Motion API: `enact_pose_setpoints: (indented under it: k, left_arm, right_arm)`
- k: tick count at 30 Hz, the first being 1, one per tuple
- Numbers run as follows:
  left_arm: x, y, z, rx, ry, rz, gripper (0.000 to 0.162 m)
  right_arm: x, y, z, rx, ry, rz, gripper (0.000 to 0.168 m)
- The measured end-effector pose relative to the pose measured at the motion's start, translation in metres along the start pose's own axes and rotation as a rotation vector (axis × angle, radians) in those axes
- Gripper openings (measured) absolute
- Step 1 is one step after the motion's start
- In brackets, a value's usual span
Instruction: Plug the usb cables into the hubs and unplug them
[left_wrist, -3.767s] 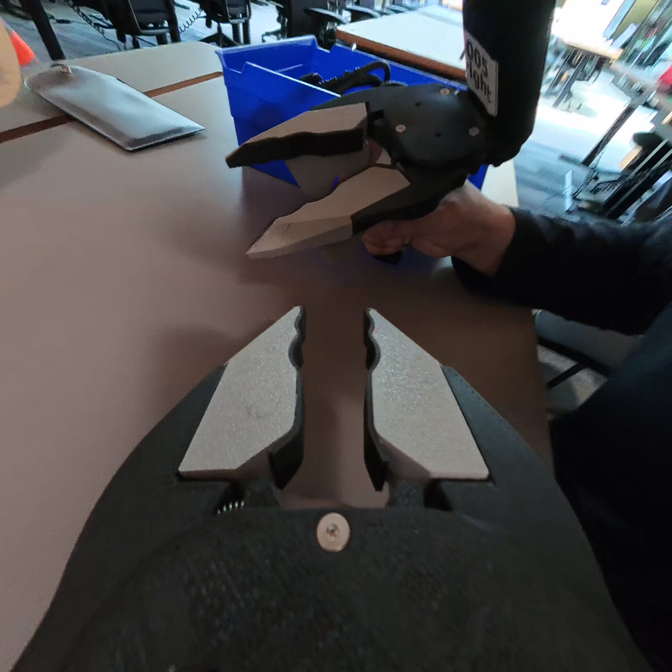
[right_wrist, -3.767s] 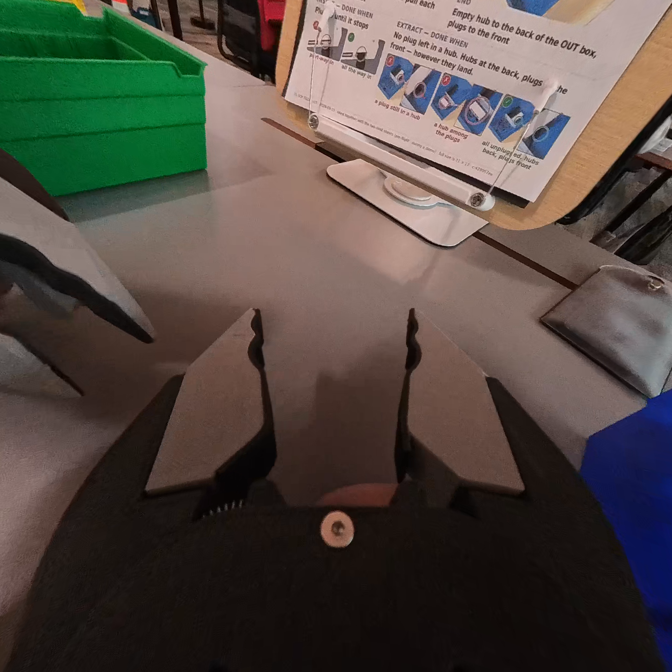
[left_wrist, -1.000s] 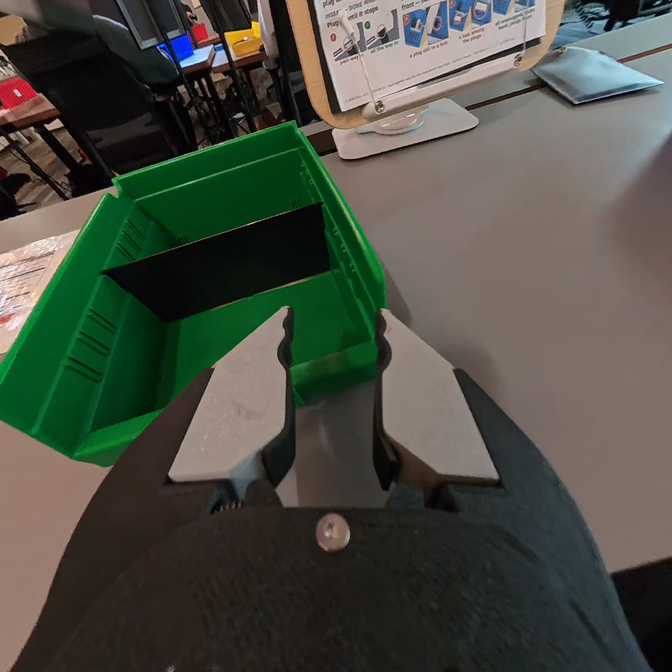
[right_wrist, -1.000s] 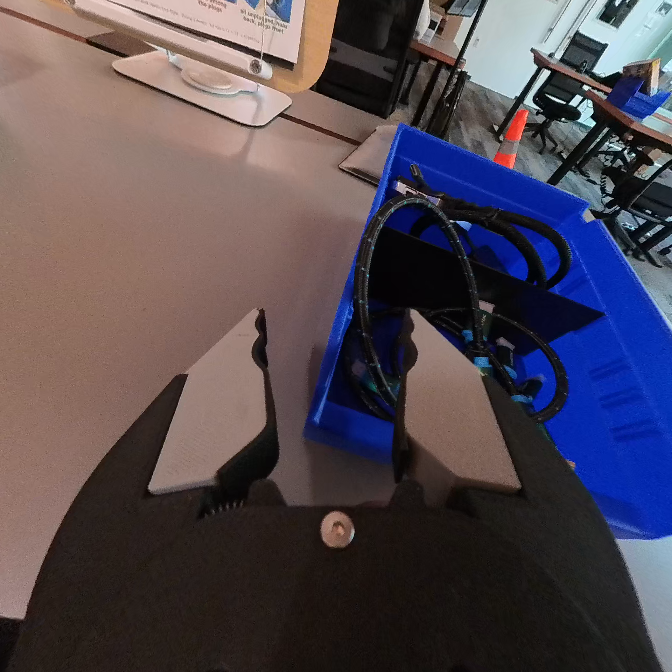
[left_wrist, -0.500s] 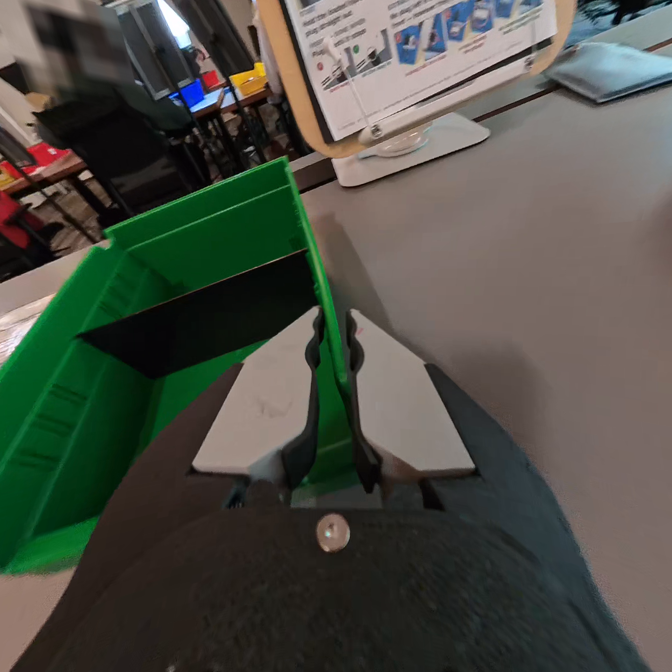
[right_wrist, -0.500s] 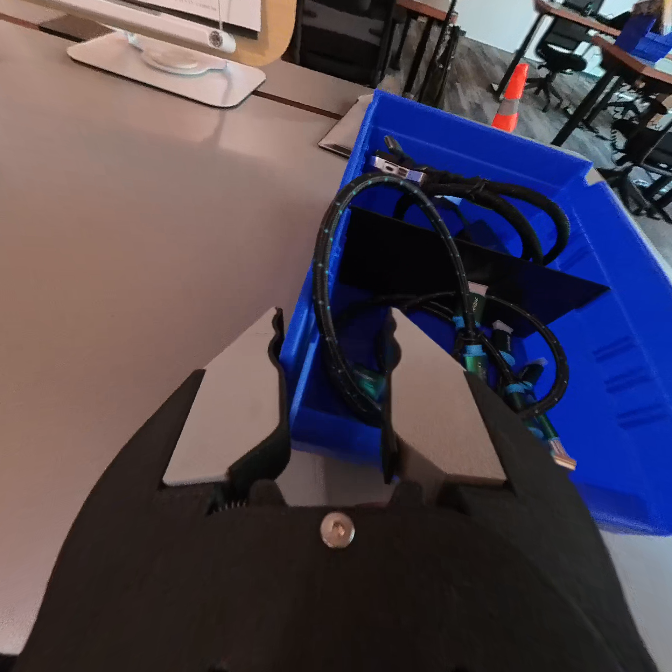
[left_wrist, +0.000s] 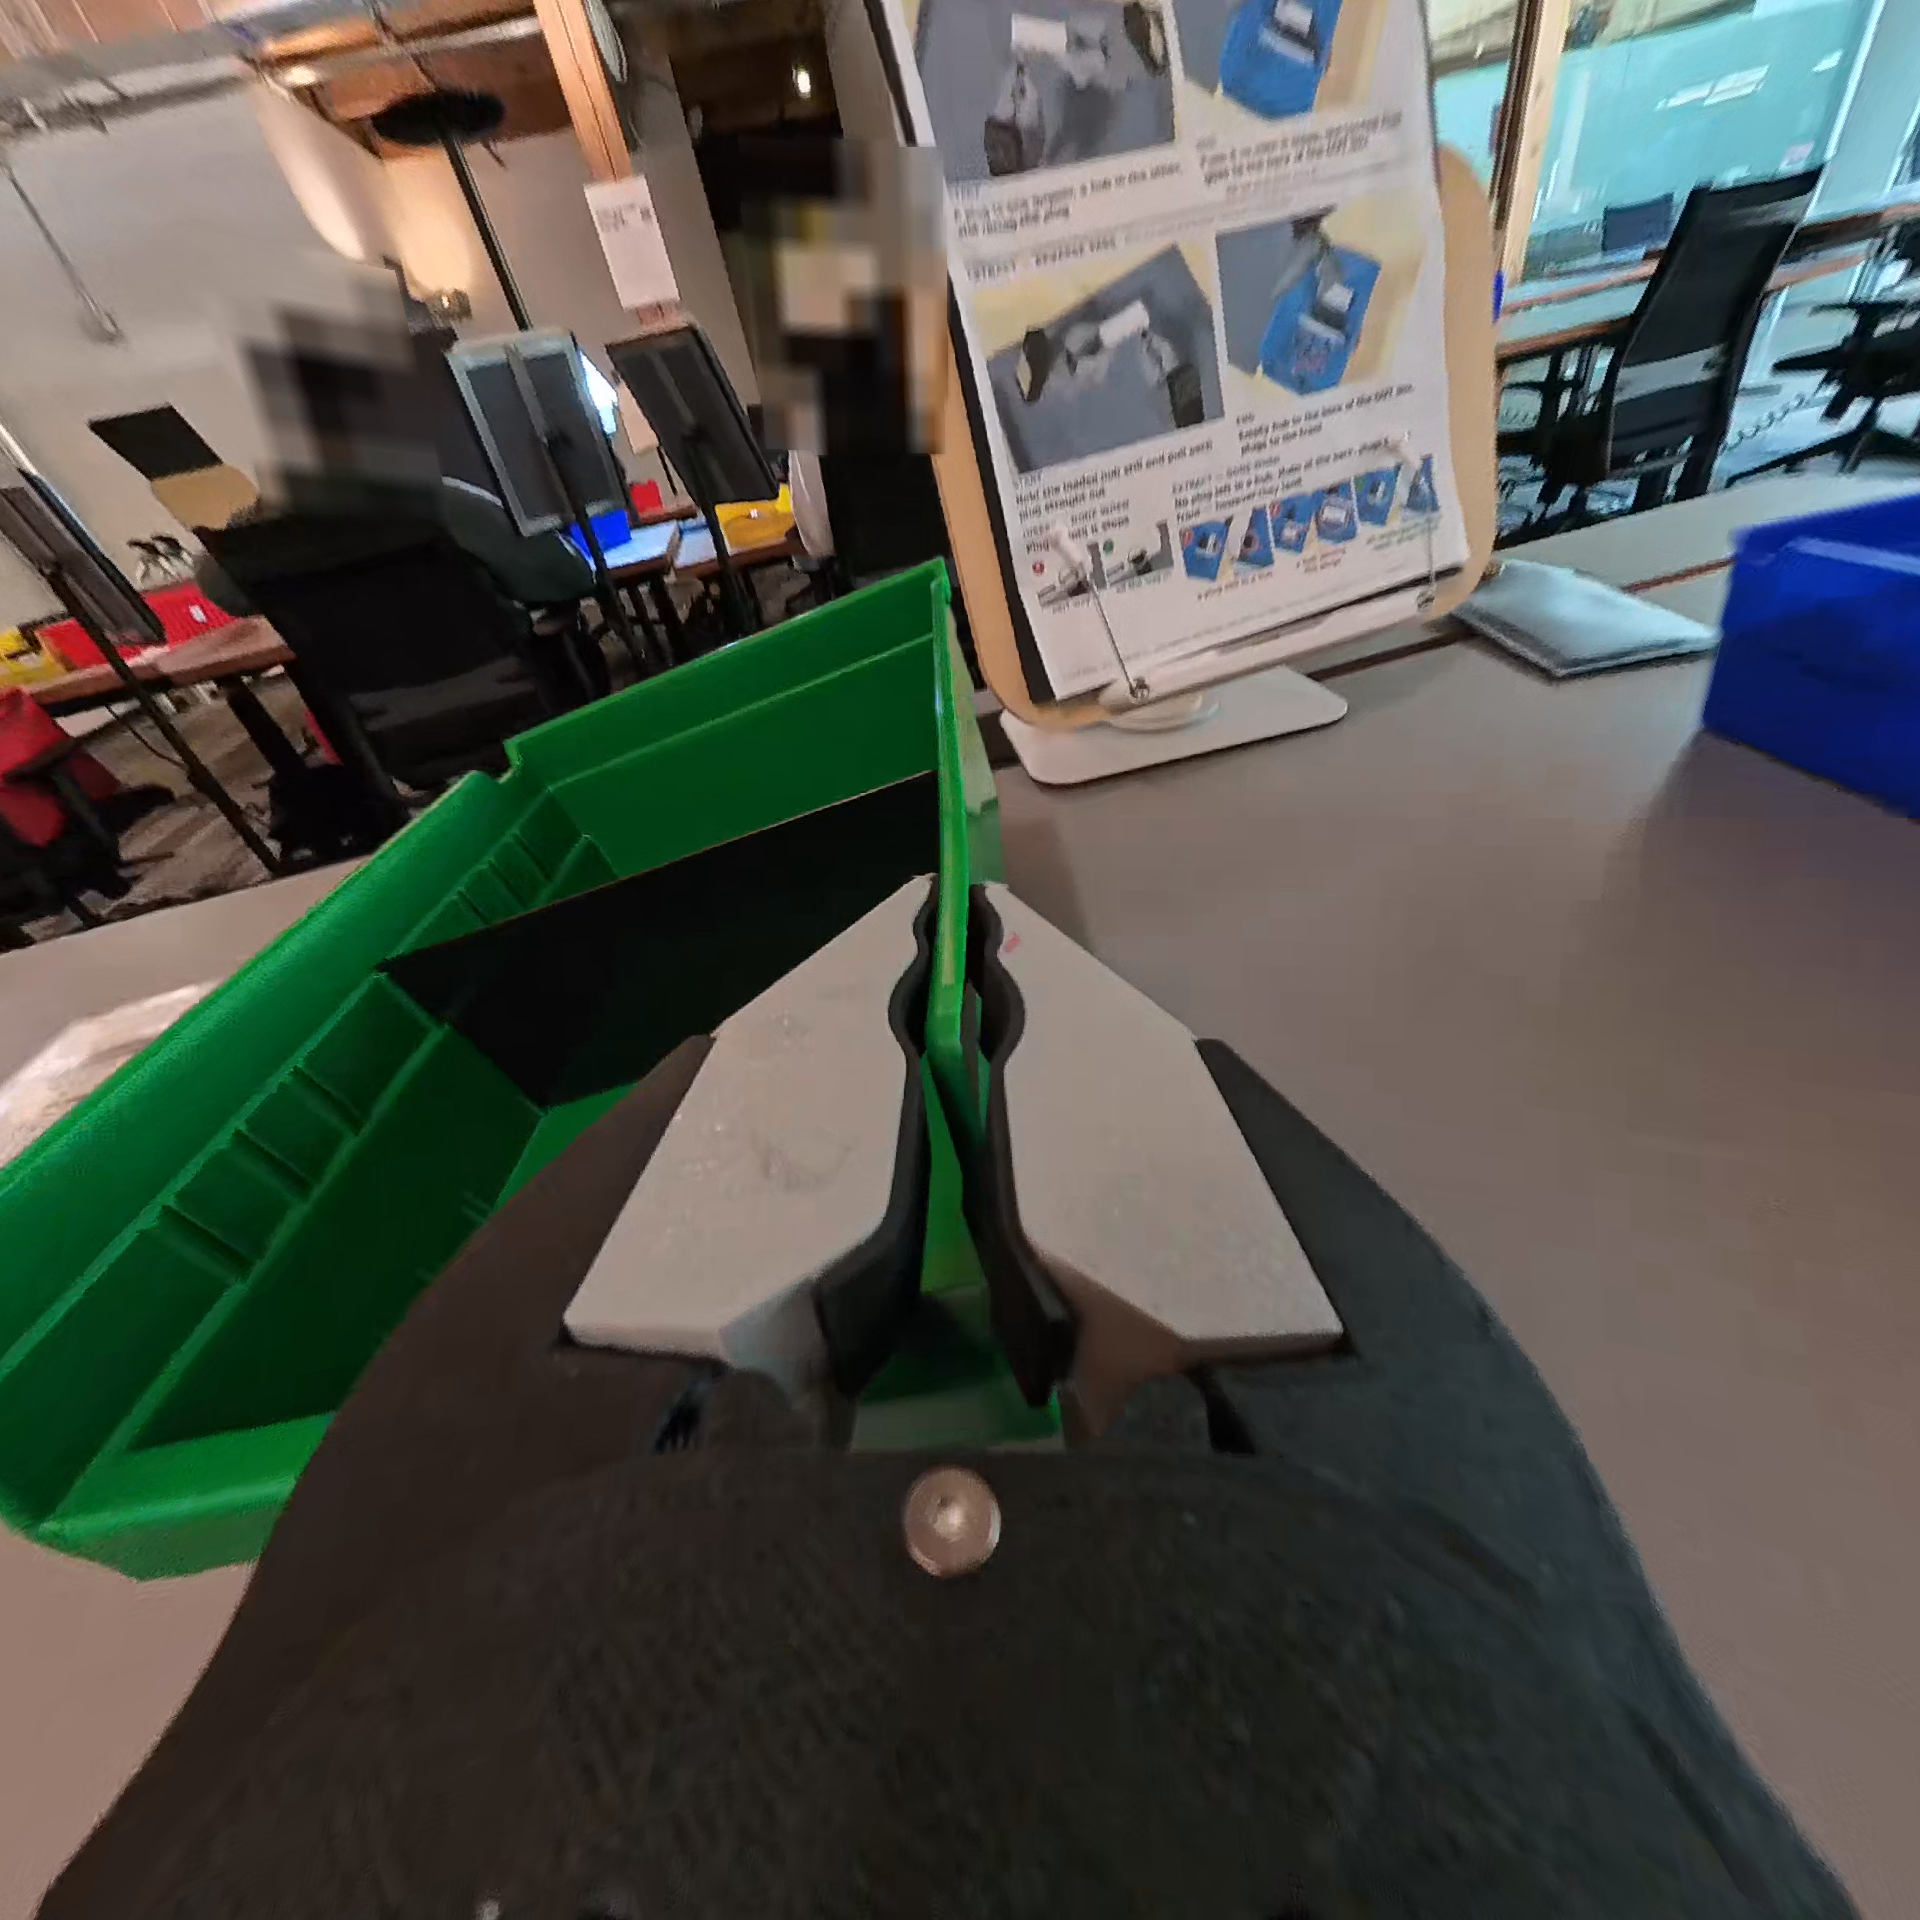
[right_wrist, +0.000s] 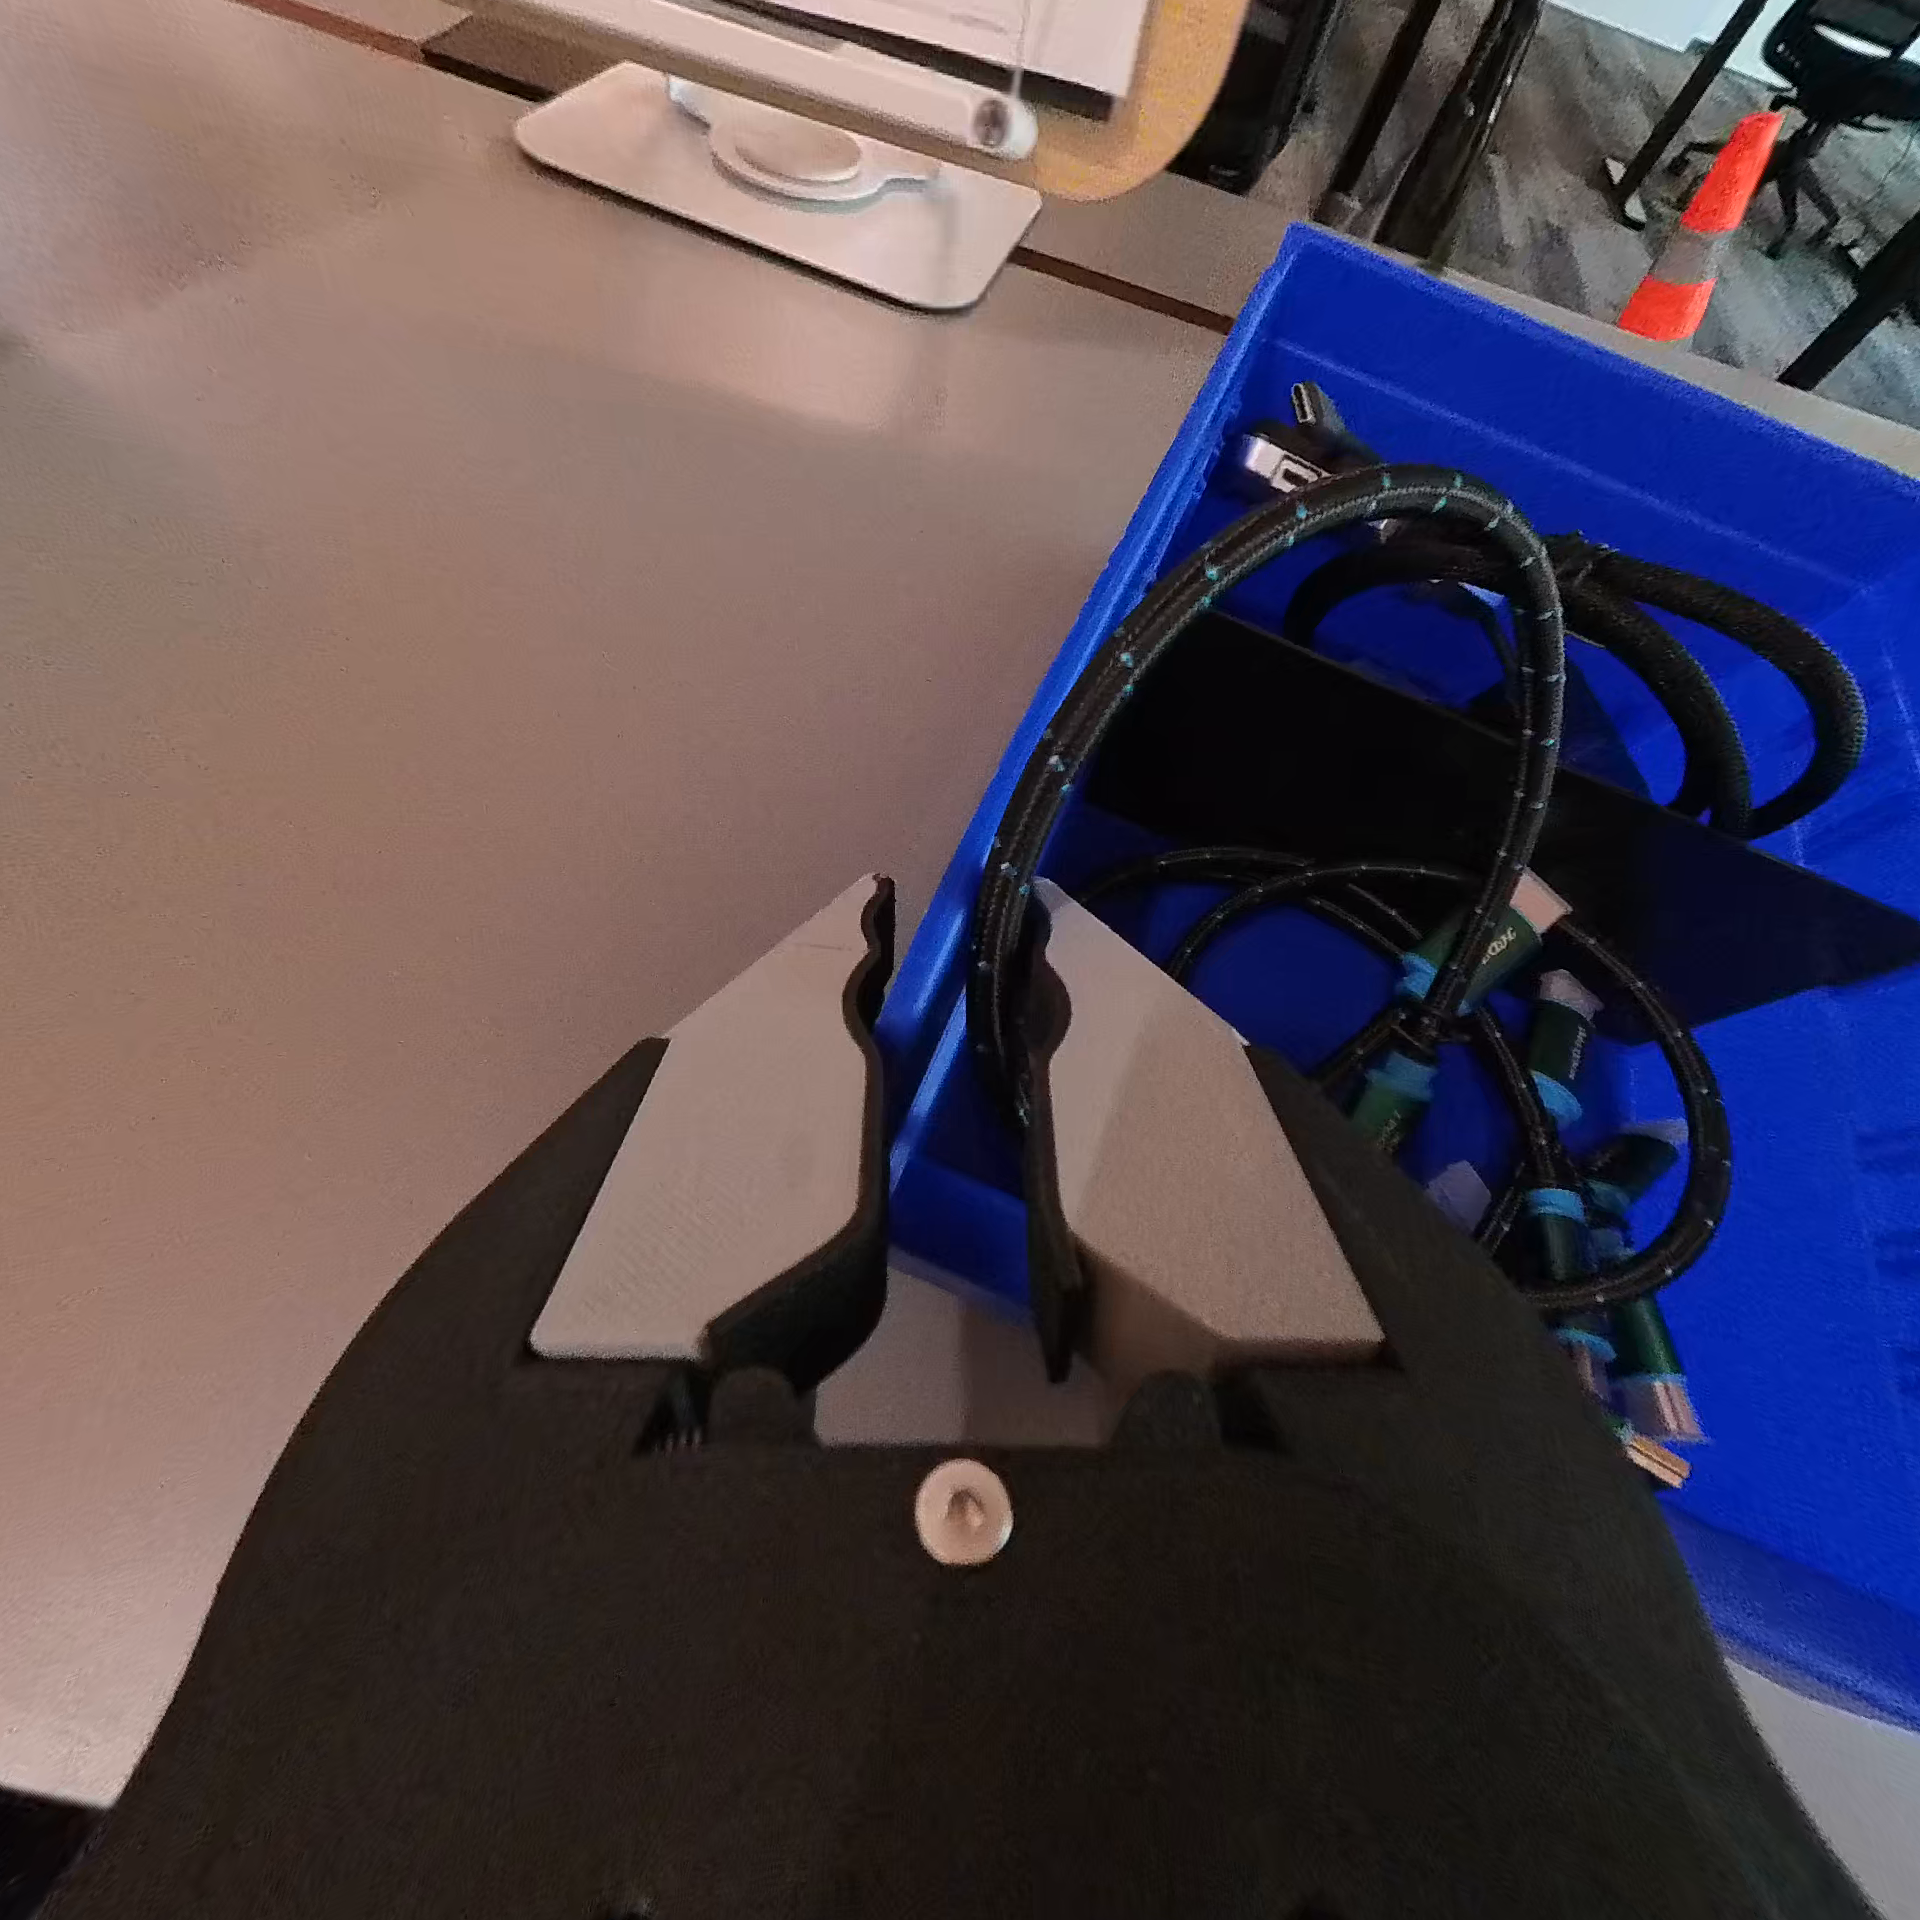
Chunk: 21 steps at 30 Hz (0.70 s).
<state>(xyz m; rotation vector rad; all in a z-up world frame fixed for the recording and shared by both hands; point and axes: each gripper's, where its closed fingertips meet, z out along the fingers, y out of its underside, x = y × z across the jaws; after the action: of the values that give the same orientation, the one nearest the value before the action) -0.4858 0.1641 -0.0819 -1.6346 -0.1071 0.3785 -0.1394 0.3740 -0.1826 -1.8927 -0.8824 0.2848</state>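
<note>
My left gripper (left_wrist: 951, 904) is shut on the right side wall of a green bin (left_wrist: 727, 748); the thin wall runs between the two pads. The bin has a black divider (left_wrist: 675, 935) and looks empty. My right gripper (right_wrist: 961, 899) is closed over the left side wall of a blue bin (right_wrist: 1558, 416), one finger outside and one inside. A black braided cable (right_wrist: 1538, 644) loops up between the inner finger and the wall. The blue bin holds several coiled cables with plugs and a black divider (right_wrist: 1455, 790). The blue bin also shows in the left wrist view (left_wrist: 1829, 644).
Both bins stand on a grey table (right_wrist: 468, 623). A stand with a printed instruction sheet (left_wrist: 1195, 364) stands at the back, its white base (right_wrist: 779, 197) near the blue bin. A grey pouch (left_wrist: 1579, 623) lies beside it. An orange cone (right_wrist: 1694, 239) stands on the floor beyond. The grippers' ends are close to 40 centimetres from one another.
Both grippers turned away from each other to the bins. The left closed onto the green bin's right wall; the right slid over the blue bin's left wall and narrowed on it.
</note>
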Motion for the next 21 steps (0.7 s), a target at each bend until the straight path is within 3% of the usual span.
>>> enact_pose_setpoints:
  k: [9,17,21]
  left_arm:
    - [-0.034,-0.053,-0.048,0.153,-0.019,-0.051,0.001]
    - [-0.061,-0.073,-0.080,0.261,-0.102,-0.082,0.001]
    - [-0.072,-0.081,-0.090,0.294,-0.136,-0.084,0.001]
  right_arm:
    - [-0.152,-0.035,0.003,0.056,-0.170,0.026,0.026]
    - [-0.315,-0.066,-0.004,0.113,-0.394,-0.113,0.027]
    - [-0.403,-0.093,0.011,0.125,-0.490,-0.217,0.035]
